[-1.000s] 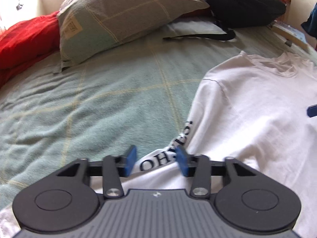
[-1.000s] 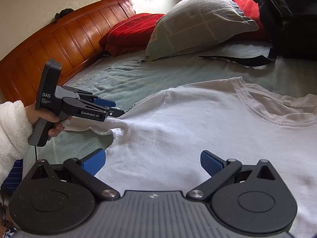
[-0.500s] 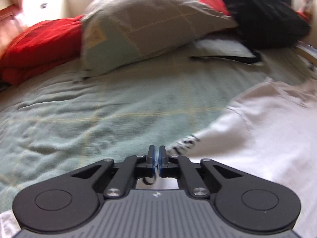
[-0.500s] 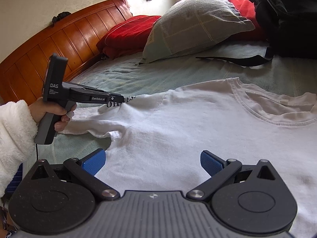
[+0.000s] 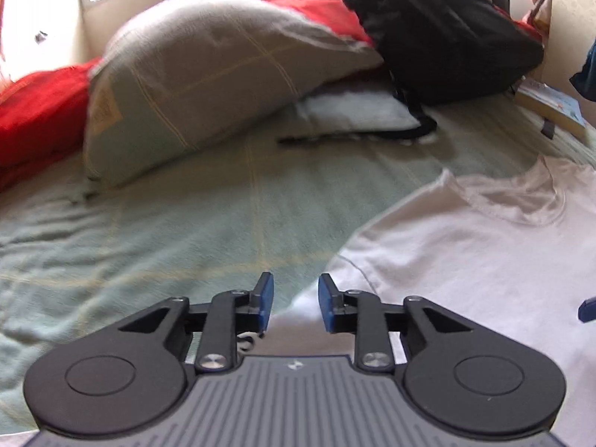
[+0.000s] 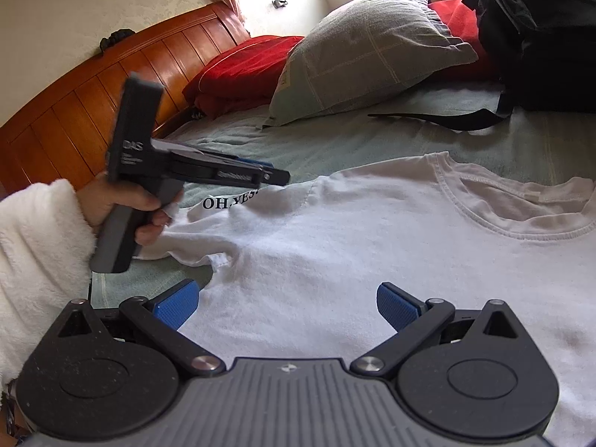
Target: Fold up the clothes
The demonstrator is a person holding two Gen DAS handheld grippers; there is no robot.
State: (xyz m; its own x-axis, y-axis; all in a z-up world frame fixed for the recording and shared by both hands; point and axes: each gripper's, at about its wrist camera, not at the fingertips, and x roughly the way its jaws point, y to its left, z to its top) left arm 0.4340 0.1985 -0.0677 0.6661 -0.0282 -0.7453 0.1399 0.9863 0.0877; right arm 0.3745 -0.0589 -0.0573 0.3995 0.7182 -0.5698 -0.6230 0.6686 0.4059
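Left hand-held gripper (image 5: 294, 300) is opening, its blue pads apart with nothing pinched between them. Half a second ago they were clamped on the printed sleeve (image 6: 231, 203) of the white T-shirt (image 6: 372, 246); now that sleeve lies folded inward on the shirt, lettering up, and the gripper hangs just above it. By my reading, the first sleeve fold is placed and let go. Right hand-held gripper (image 6: 287, 303) stands wide open and empty over the shirt's lower body, unmoved. The shirt lies spread on the green bed (image 6: 428, 141), collar (image 6: 521, 223) toward the pillow (image 6: 365, 52).
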